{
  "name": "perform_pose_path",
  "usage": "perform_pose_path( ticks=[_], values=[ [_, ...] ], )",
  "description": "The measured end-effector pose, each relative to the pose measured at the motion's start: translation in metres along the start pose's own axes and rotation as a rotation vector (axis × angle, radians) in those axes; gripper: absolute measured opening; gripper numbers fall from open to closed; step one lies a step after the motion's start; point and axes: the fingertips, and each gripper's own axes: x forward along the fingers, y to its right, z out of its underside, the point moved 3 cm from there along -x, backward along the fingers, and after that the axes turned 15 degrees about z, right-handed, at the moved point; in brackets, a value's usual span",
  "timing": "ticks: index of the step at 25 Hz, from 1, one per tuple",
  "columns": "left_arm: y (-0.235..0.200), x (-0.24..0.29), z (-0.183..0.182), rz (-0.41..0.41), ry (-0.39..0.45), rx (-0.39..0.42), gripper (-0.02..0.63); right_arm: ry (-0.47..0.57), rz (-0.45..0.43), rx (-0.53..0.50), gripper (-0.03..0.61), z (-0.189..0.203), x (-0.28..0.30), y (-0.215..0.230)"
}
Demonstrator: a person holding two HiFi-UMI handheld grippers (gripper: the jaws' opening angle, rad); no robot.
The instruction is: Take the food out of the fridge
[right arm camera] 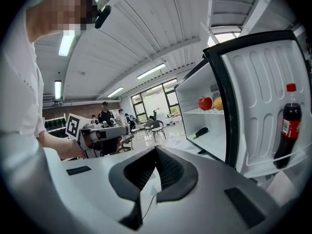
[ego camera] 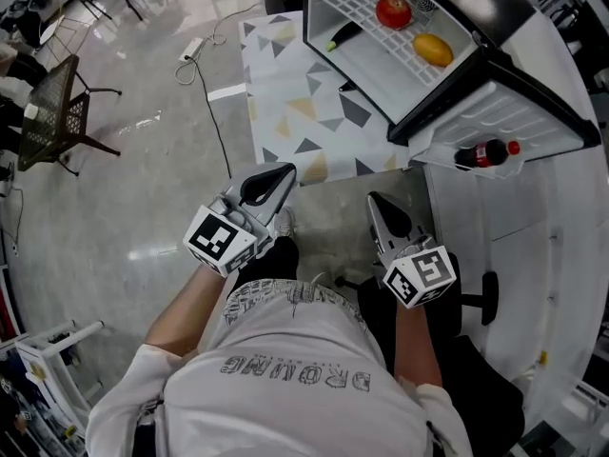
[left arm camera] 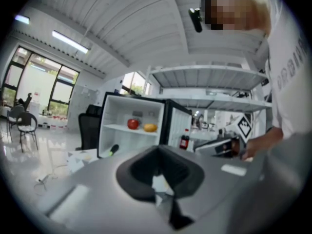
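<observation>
The small fridge (ego camera: pixel 328 41) stands open on the floor ahead. On its shelf lie a red tomato (ego camera: pixel 393 11) and a yellow-orange fruit (ego camera: pixel 433 49); a dark eggplant (ego camera: pixel 344 35) lies on the level below. A cola bottle (ego camera: pixel 485 152) stands in the open door's rack. My left gripper (ego camera: pixel 281 174) and right gripper (ego camera: pixel 376 201) are side by side, well short of the fridge, both shut and empty. The left gripper view shows the tomato (left arm camera: pixel 132 124), fruit (left arm camera: pixel 150 127) and eggplant (left arm camera: pixel 113 149) far off. The right gripper view shows the bottle (right arm camera: pixel 285 128) close on the right.
A mat with a triangle pattern (ego camera: pixel 285 103) lies before the fridge. The open fridge door (ego camera: pixel 504 112) juts out to the right, beside a white counter (ego camera: pixel 571 255). A black mesh chair (ego camera: pixel 57 112) and a cable with a power strip (ego camera: pixel 195 50) are at the left.
</observation>
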Motion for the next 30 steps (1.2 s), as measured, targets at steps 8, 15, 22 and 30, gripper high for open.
perform_pose_path(
  ticks=[8,15,22,30],
  values=[
    [-0.058,0.01,-0.007,0.04,-0.007,-0.011,0.006,-0.019,0.033,0.004,-0.008,-0.018,0.054,0.0],
    [-0.109,0.015,-0.016,0.078,-0.012,-0.011,0.006,-0.019,0.069,0.013,-0.008,-0.036,0.097,-0.002],
    [-0.146,0.02,-0.024,0.117,-0.015,-0.005,0.006,-0.006,0.102,0.02,-0.008,-0.054,0.128,-0.007],
    [-0.172,0.028,-0.023,0.127,-0.016,-0.009,0.006,0.006,0.12,0.018,-0.008,-0.064,0.15,-0.006]
  ],
)
